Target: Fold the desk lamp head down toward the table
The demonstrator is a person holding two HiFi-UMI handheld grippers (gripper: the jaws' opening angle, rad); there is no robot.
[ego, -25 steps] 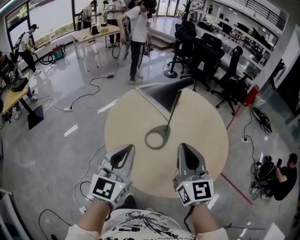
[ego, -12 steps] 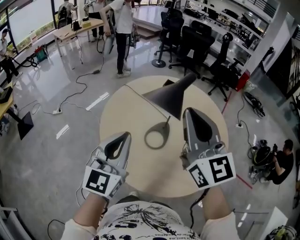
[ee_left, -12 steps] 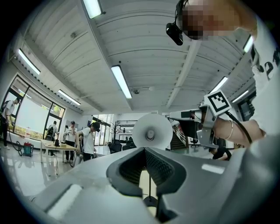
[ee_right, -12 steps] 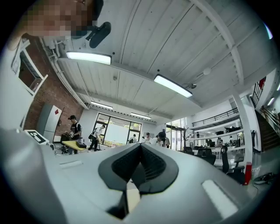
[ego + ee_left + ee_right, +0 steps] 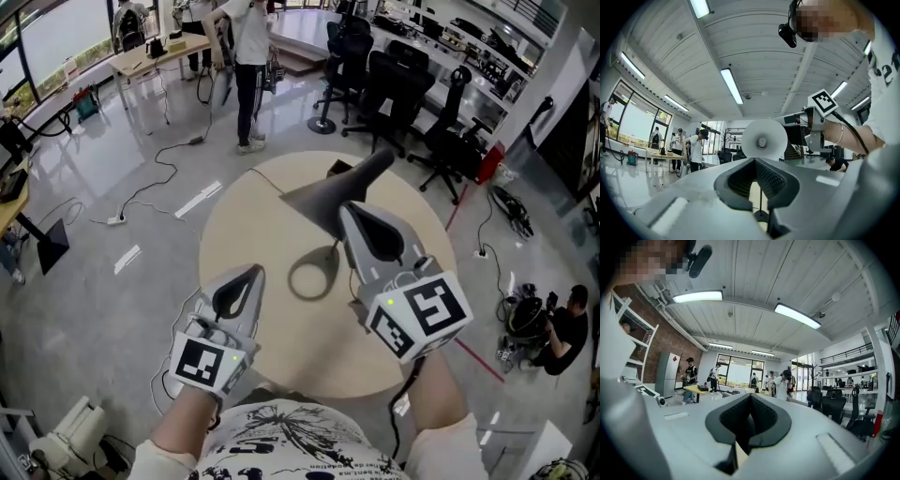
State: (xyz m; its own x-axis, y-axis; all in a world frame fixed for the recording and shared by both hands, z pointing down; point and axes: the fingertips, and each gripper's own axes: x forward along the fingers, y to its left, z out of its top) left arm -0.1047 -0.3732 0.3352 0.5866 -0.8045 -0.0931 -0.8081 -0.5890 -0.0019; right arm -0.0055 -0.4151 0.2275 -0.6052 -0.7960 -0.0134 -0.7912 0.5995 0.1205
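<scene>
The left claw [image 5: 236, 291] is hovering low over the near-left part of the round counter [image 5: 272, 352], and its two jaws are sitting together with nothing clamped between them; only a thin slit is showing below the tips in the left gripper view. Through that slit the lamp's thin stem [image 5: 761, 206] is showing, standing upright on the counter.

The desk lamp is standing near the middle of the counter. Its ring-shaped base [image 5: 314, 278] is lying flat just ahead and to the right of the left claw, apart from it. The black cone-shaped lamp head [image 5: 323, 200] is sitting high above the base, tilted, with its wide mouth facing back toward the person.

The right claw [image 5: 367, 228] is being held up at the height of the lamp head, just beside its right edge. Whether it is touching the shade cannot be told. Its jaws are also pressed together on nothing, pointing out across the room.

Beyond the counter, black office chairs [image 5: 394, 84] are standing on the glossy floor.
</scene>
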